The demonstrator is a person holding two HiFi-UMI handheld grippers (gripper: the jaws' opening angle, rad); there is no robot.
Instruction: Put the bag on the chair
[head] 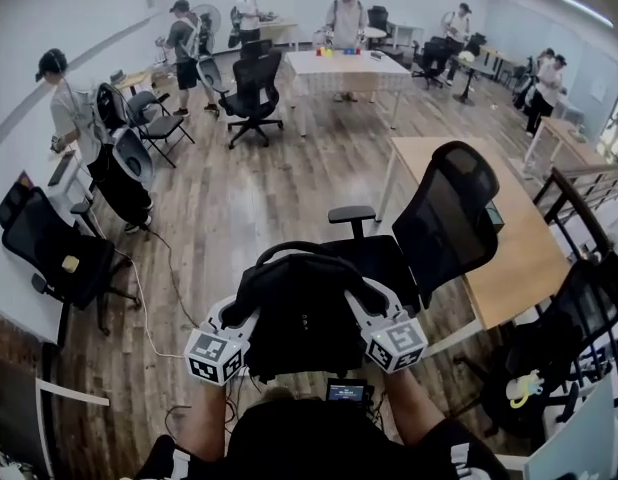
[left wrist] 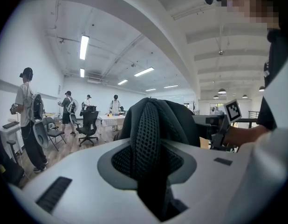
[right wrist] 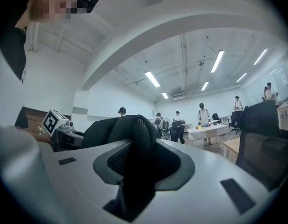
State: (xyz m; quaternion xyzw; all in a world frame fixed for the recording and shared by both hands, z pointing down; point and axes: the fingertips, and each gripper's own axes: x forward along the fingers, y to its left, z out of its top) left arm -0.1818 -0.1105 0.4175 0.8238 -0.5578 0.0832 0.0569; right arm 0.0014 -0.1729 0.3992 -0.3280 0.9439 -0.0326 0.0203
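A black backpack (head: pixel 304 313) hangs in front of me between both grippers, held up off the floor. My left gripper (head: pixel 234 320) is shut on its left mesh shoulder strap (left wrist: pixel 146 129), which fills the gap of the left gripper (left wrist: pixel 148 171). My right gripper (head: pixel 374 313) is shut on the other strap (right wrist: pixel 139 141), which runs down between the jaws of the right gripper (right wrist: pixel 141 171). The black mesh-back office chair (head: pixel 444 218) stands just beyond the bag, to its right, its seat partly hidden by the bag. Its back (right wrist: pixel 263 134) shows at the right gripper view's right edge.
A long wooden table (head: pixel 514 238) runs right behind the chair. Another black chair (head: pixel 54 253) stands at the left, with a cable (head: pixel 149 298) on the wood floor. Farther off are a black chair (head: pixel 254 93), a white table (head: pixel 349 68) and several people.
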